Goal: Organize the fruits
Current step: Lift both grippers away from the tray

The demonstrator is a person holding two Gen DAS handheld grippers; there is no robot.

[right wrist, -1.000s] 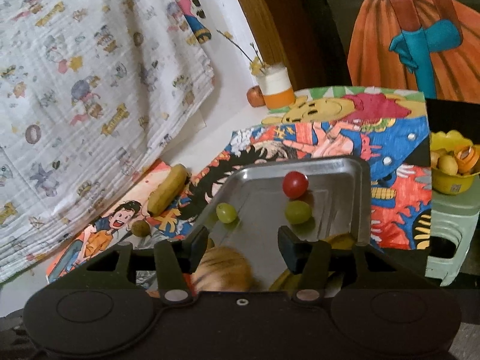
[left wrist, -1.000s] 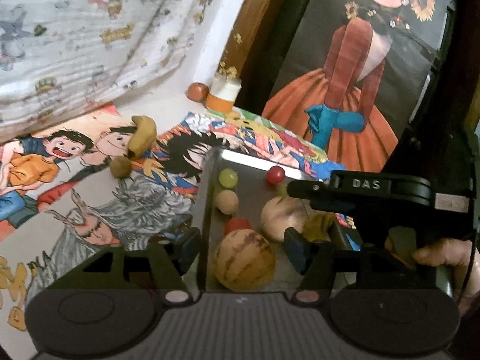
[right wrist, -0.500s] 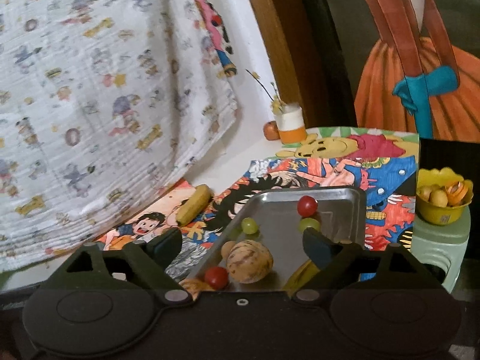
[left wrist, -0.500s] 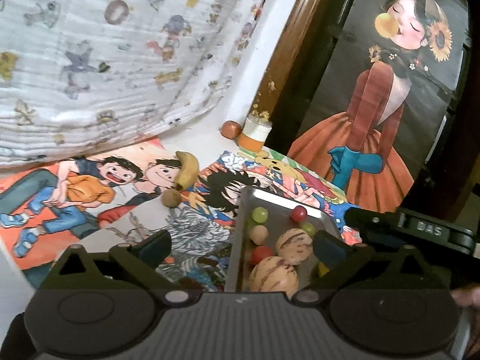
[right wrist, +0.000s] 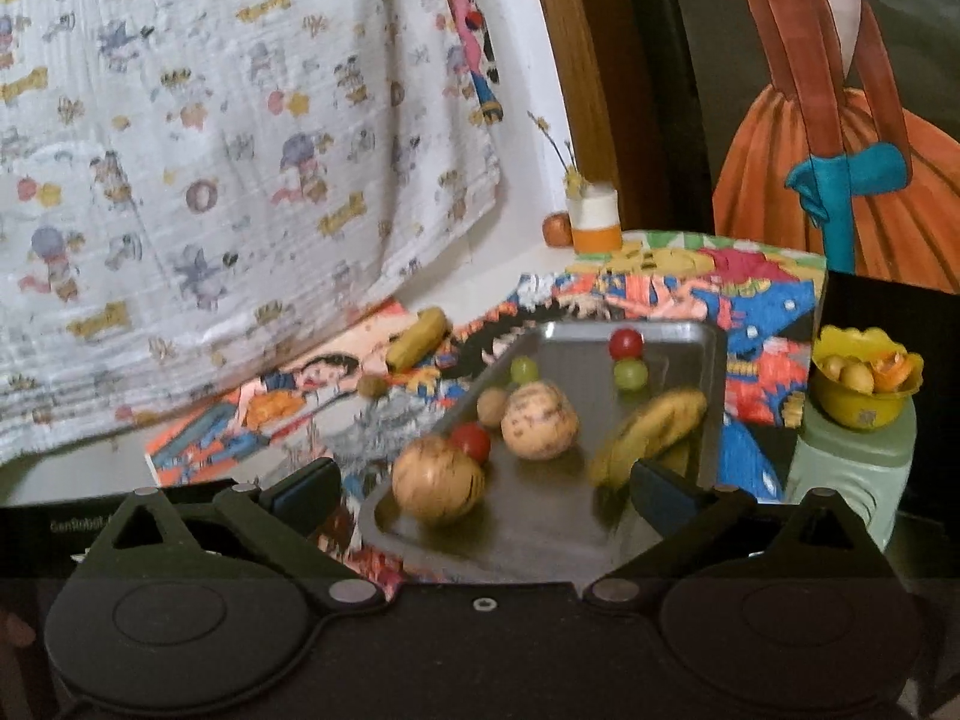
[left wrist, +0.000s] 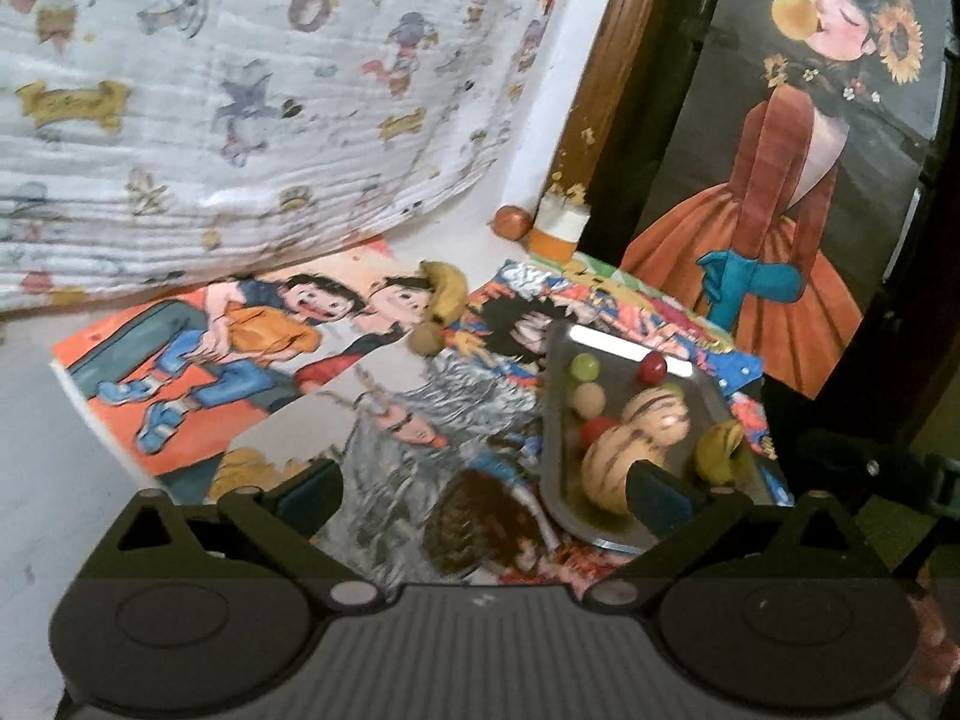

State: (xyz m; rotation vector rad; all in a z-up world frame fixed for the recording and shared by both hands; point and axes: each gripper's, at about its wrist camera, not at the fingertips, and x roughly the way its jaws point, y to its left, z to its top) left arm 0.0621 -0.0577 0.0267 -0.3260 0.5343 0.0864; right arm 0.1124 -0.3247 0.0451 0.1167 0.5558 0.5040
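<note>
Two hand-held grippers: left hand-held gripper (left wrist: 480, 489) fully spread, empty; right hand-held gripper (right wrist: 483, 483) opening, holding nothing. Tray (right wrist: 711, 372) holds fruit; banana (right wrist: 418, 341) lies far-left on desk (right wrist: 480, 291); yellow bowl (right wrist: 864, 408) right.

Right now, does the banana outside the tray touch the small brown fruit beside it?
Touching, it seems. In the left wrist view the banana ends right on the small brown fruit with no gap; the right wrist view shows a slight gap, so it is not certain.
</note>
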